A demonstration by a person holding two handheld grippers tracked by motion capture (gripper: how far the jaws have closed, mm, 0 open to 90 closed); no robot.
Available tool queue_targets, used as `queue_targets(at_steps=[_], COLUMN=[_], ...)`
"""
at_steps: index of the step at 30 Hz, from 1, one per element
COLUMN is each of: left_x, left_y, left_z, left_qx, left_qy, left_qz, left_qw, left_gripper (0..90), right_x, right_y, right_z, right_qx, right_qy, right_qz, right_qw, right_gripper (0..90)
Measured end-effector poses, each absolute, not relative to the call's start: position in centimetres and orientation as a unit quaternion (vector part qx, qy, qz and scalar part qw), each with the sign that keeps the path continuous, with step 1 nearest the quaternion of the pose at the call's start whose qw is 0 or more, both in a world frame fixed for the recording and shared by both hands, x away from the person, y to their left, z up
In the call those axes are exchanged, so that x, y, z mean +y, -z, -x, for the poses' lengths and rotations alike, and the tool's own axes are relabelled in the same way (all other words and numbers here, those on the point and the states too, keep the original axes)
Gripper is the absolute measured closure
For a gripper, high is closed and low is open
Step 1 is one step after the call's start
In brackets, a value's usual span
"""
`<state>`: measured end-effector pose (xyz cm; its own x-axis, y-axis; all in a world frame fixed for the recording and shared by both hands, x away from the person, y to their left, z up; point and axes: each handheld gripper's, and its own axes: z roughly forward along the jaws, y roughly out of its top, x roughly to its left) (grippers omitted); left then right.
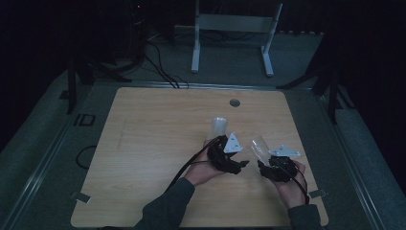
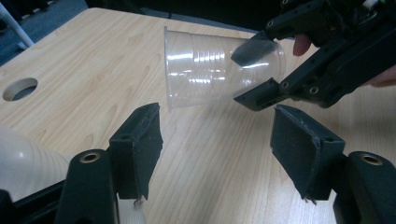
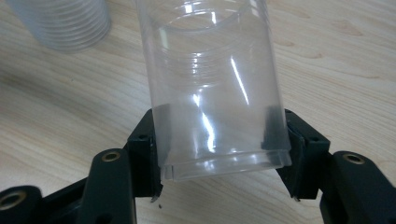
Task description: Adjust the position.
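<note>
1. The clear cup point(image 3: 215, 88) is held off the desk point(image 1: 143, 143) near its right edge, tilted with its mouth away from the right gripper point(image 1: 264, 165); that gripper's jaws are clenched on the cup's base end, one pad on each side.
2. A stack of cups point(image 1: 219, 127) stands mouth-down near the middle of the desk, just beyond the left gripper point(image 1: 242, 164); in the right gripper view it sits at the top left corner.
3. The left gripper's jaws stand apart with nothing between them; they point toward the held cup.
4. A round hole point(image 1: 234, 102) lies near the desk's far edge.
</note>
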<state>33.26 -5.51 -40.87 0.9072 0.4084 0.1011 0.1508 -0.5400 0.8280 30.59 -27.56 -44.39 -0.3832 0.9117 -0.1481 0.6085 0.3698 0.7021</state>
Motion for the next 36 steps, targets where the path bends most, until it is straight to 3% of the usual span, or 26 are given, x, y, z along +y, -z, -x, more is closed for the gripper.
queue_targets(at_steps=[36], left_x=[-7.2], left_y=[39.8], left_z=[-34.1], left_qx=[0.188], left_qy=[-0.146], left_qz=[-0.854], left_qw=[0.462], left_gripper=[33.2], right_x=[-27.0], right_y=[44.7], right_z=[-29.7], right_qx=[0.694], right_qy=[-0.344], right_qz=[-0.533], right_qw=[0.341], right_gripper=[41.5])
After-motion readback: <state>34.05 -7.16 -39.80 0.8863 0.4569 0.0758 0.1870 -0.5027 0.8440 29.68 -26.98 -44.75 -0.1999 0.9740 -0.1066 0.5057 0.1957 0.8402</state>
